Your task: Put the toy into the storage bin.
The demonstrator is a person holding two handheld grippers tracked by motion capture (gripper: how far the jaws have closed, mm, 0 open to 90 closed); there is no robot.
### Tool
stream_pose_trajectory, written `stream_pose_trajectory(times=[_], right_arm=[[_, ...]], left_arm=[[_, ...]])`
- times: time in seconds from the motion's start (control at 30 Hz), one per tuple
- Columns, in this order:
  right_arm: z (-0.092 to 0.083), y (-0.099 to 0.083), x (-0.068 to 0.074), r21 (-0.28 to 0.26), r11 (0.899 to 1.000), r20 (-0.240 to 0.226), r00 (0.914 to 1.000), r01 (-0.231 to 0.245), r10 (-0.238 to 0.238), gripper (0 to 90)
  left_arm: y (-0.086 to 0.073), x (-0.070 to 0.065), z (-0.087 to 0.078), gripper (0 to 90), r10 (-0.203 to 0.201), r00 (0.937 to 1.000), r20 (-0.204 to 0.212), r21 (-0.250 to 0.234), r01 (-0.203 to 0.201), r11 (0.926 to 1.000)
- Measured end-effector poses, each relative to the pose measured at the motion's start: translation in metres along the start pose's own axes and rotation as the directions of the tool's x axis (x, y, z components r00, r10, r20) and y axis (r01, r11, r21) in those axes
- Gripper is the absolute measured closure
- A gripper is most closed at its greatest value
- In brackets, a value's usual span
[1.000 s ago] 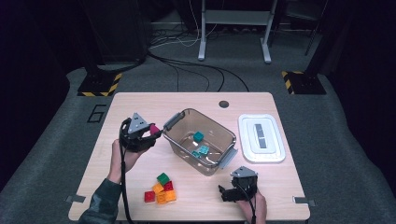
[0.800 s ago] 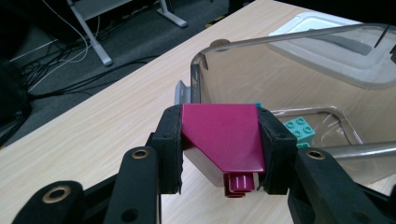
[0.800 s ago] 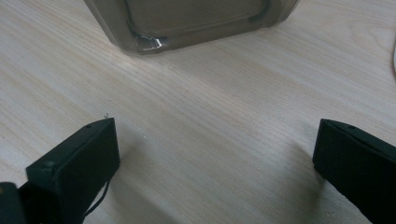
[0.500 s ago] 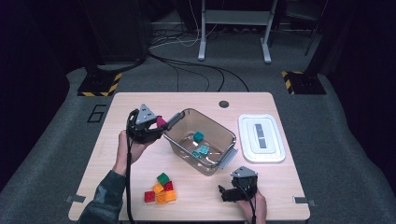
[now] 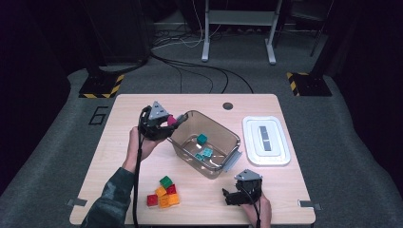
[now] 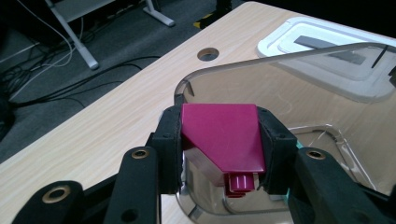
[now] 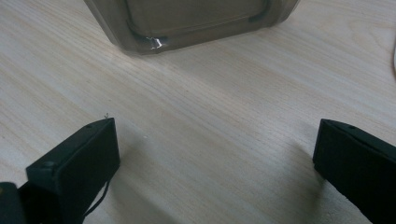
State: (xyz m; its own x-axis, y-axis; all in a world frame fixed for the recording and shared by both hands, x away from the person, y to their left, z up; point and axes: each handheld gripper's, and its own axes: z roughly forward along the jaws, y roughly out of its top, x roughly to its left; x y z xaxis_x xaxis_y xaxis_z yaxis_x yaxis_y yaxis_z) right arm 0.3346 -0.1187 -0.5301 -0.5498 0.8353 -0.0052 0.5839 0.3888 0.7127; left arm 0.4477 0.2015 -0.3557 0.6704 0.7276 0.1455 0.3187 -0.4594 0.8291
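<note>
Left gripper view: magenta block (image 6: 219, 135) sits clamped between the two black jaws, a pad pressed flat on each side, its sloped top face toward the camera and a small ridged stub underneath. It hangs right at the near rim of the clear plastic bin (image 6: 299, 60), partly over the opening. High view puts the left gripper (image 5: 166, 122) at the bin's left edge (image 5: 177, 142), block at its tip, above the table (image 5: 119, 114).

Step in hand reads as dropping the block into the bin. To do it well: carry it fully past the rim so it clears the wall, keep it low, then release over bare floor, away from the teal blocks (image 5: 203, 148) already inside.

Right gripper (image 5: 234, 195) rests on the table near the front edge, jaws spread wide with nothing between them; right gripper view shows bare wood between the pads and the bin's rounded bottom corner ahead.

Materials: block is glossy hard plastic, wedge-like; bin is smoky transparent, thin-walled, rounded corners, with a grey latch at one end. White lid (image 5: 266, 140) lies flat just right of the bin, a grey strip down its middle. Small pile of cubes (image 5: 164, 192) (green, red, orange, yellow) sits near the front. Table is pale wood grain, matte, with a round cable hole (image 5: 228, 105).
</note>
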Motion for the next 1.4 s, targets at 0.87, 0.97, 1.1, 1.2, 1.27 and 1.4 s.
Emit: stream_pose_trajectory(times=[0.87,0.97,1.1,1.2,1.27,1.4], right_arm=[[0.000,0.000,0.000,0.002,1.000,0.002,1.0000,-0.001,0.001,0.0],[0.000,0.000,0.000,0.002,1.000,0.000,1.0000,-0.002,0.002,0.0],[0.000,0.000,0.000,0.002,1.000,0.002,1.0000,0.000,0.000,0.0],[0.000,0.000,0.000,0.001,1.000,0.000,1.0000,-0.001,0.001,0.0],[0.000,0.000,0.000,0.001,1.000,0.001,1.0000,-0.001,0.001,0.0],[0.000,0.000,0.000,0.000,1.000,0.001,1.0000,0.000,0.000,0.0]], left_arm=[[-0.010,0.001,0.035,58.4,-0.015,0.9992,0.036,0.099,0.012,0.9950],[-0.011,0.001,0.036,57.8,-0.025,0.9987,0.044,0.102,0.021,0.9946],[-0.012,0.003,0.037,35.9,-0.053,0.9977,0.043,0.116,0.047,0.9921],[-0.015,0.004,0.032,25.8,-0.076,0.9961,0.045,0.106,0.071,0.9918],[-0.017,0.004,0.027,21.3,-0.080,0.9961,0.037,0.091,0.076,0.9929],[-0.023,0.003,0.014,15.2,-0.079,0.9966,0.026,0.079,0.076,0.9939]])
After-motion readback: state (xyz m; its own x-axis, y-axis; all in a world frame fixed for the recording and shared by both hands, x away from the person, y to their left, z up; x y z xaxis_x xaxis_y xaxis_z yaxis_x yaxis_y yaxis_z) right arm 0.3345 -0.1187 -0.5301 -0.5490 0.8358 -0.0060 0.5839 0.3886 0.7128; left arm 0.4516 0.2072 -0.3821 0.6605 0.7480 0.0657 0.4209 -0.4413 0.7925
